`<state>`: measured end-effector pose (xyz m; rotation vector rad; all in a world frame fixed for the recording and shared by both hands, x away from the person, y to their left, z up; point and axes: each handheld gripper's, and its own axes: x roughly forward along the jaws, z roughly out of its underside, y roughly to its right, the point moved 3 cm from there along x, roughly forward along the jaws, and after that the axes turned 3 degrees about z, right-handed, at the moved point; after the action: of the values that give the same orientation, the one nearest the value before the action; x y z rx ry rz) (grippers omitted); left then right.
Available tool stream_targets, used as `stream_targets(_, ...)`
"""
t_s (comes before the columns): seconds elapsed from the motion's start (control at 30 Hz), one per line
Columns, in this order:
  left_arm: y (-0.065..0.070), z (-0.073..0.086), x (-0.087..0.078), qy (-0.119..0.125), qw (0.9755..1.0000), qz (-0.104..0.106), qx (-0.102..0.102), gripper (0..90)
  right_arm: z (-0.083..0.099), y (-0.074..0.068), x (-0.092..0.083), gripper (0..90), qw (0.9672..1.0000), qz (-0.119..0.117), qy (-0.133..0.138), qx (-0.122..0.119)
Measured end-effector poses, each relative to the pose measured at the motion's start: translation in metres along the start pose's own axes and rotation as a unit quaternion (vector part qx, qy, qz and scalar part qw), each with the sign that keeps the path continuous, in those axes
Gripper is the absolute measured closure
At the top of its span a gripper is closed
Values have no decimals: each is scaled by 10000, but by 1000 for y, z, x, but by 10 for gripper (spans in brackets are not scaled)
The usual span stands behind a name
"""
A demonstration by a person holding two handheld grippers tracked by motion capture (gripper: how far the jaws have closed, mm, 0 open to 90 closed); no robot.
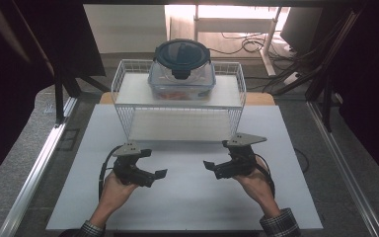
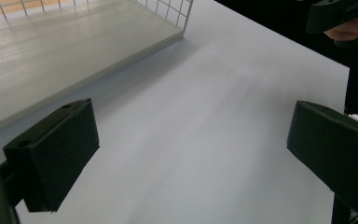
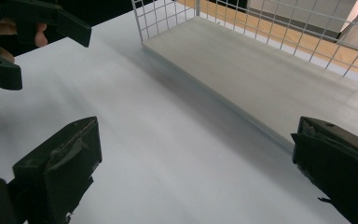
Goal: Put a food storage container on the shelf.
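I have both claws parked low over the white tabletop (image 1: 187,197), just in front of the wire rack (image 1: 128,79), which I use as my landmark. The left claw (image 1: 159,174) has its jaws spread wide with nothing between them, and the right claw (image 1: 208,165) is equally spread and empty; they point toward each other, apart, leaving the rack's front open for a reach. The clear lidded container (image 1: 181,74) sits on the rack's top shelf, centred, its dark round lid (image 1: 181,53) clipped on and something reddish inside. I judge that keeping the jaws wide readies either claw for that container's sides.
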<state>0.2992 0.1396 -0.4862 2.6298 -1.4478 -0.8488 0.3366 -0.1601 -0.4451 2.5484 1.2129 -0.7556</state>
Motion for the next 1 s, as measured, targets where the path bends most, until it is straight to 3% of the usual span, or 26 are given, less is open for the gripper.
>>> stream_targets(0.23, -2, 21, -5, 23, 9999, -134, -5, 18, 22, -2, -7, 10, 9999, 126, 93, 12)
stream_targets(0.53, -2, 47, -8, -222, 9991, -344, 48, 17, 49, 1, -18, 10, 9995, 251, 105, 189)
stream_targets(0.8, 1, 66, -10, -516, 9975, -479, 48, 14, 71, -2, -18, 10, 9992, 349, -91, 194)
stream_targets(1.0, 3, 78, -7, -735, 9964, -401, -107, 14, 83, -9, -12, 10, 9988, 370, -305, 118)
